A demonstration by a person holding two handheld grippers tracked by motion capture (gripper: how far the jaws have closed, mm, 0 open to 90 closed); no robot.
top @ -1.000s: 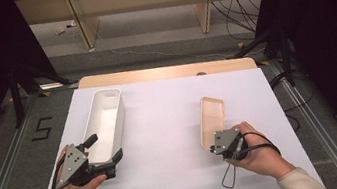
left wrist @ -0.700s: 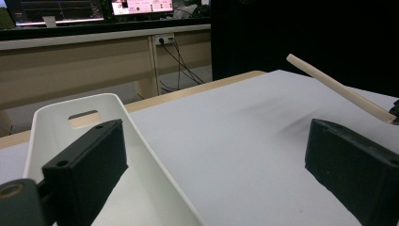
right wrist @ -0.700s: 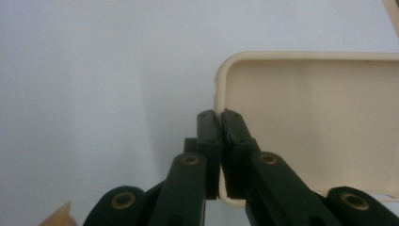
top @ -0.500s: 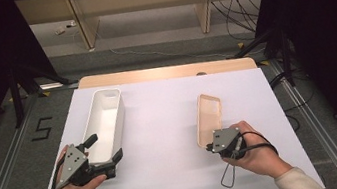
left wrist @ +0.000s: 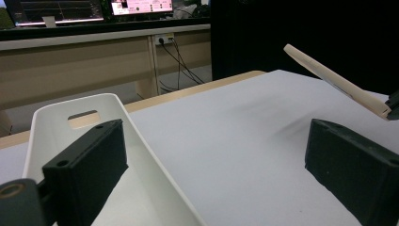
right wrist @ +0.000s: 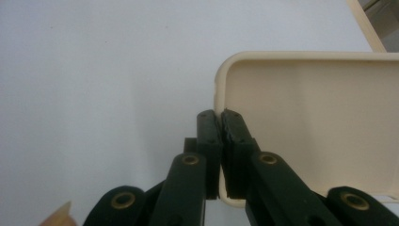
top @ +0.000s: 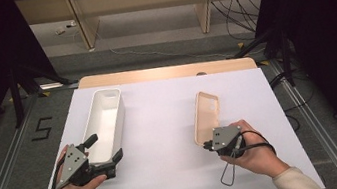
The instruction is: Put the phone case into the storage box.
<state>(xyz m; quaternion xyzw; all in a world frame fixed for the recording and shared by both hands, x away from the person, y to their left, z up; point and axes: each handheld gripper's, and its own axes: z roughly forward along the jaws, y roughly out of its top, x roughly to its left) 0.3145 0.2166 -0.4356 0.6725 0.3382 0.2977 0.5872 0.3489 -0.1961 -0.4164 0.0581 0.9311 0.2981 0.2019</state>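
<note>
2 grippers — your right gripper [top: 208,145] clamps the beige plastic lid's [top: 206,115] rim, tilted; left gripper [top: 107,156] gapes, straddling the white plastic bin's [top: 105,121] wall.

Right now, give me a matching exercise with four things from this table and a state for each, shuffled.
Things:
1. white bin
2. tan lid
3. left gripper
4. right gripper

States:
A. shut on a rim
B. open, straddling a wall
C. tilted, far end lifted off the table
D. standing open-topped on the table

Pairs: 1-D, 2-C, 3-B, 4-A
</note>
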